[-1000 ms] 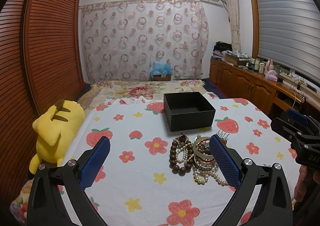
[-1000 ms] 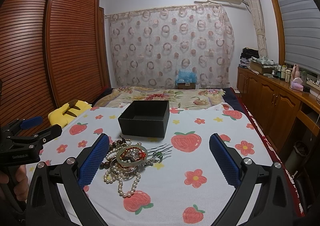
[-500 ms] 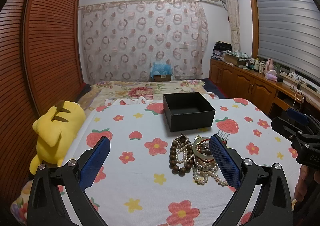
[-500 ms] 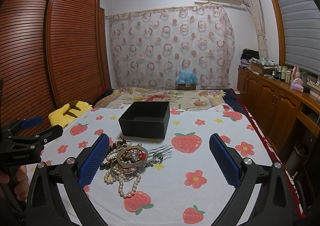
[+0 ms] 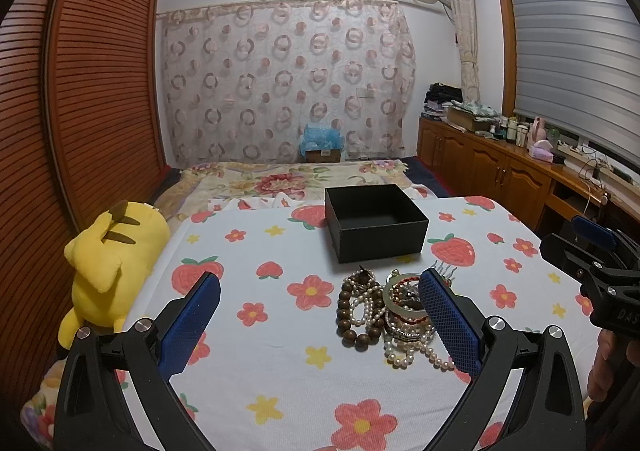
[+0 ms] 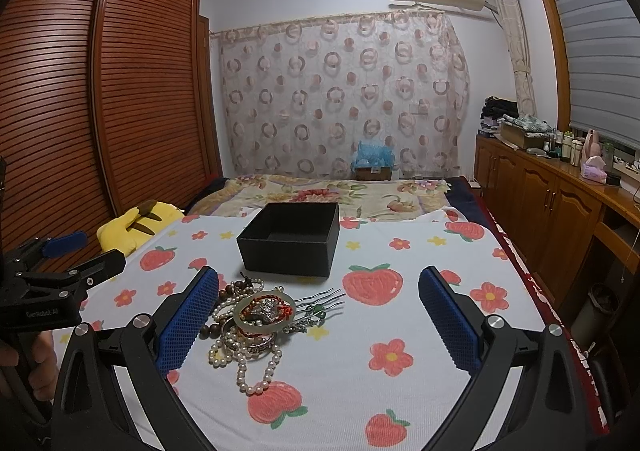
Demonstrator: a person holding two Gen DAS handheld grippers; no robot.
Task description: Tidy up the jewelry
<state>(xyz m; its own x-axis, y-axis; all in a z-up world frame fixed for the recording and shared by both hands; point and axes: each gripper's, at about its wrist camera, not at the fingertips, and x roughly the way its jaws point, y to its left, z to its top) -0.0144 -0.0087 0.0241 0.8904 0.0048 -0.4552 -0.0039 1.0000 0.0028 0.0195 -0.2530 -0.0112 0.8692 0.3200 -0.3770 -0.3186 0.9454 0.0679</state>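
Observation:
A pile of jewelry [image 5: 384, 311] lies on the flowered bedspread: a brown bead bracelet, pearl strands, a pale jade bangle and a hair comb. It also shows in the right wrist view [image 6: 256, 315]. An open, empty black box [image 5: 374, 221] stands just behind the pile, also seen in the right wrist view [image 6: 292, 239]. My left gripper [image 5: 320, 315] is open and empty, hovering before the pile, which lies by its right finger. My right gripper [image 6: 318, 315] is open and empty, with the pile by its left finger.
A yellow plush toy [image 5: 108, 263] lies at the bed's left edge by the wooden wardrobe [image 5: 80, 111]. A wooden cabinet [image 6: 560, 203] with clutter runs along the right wall. A floral blanket [image 5: 292, 181] lies behind the box.

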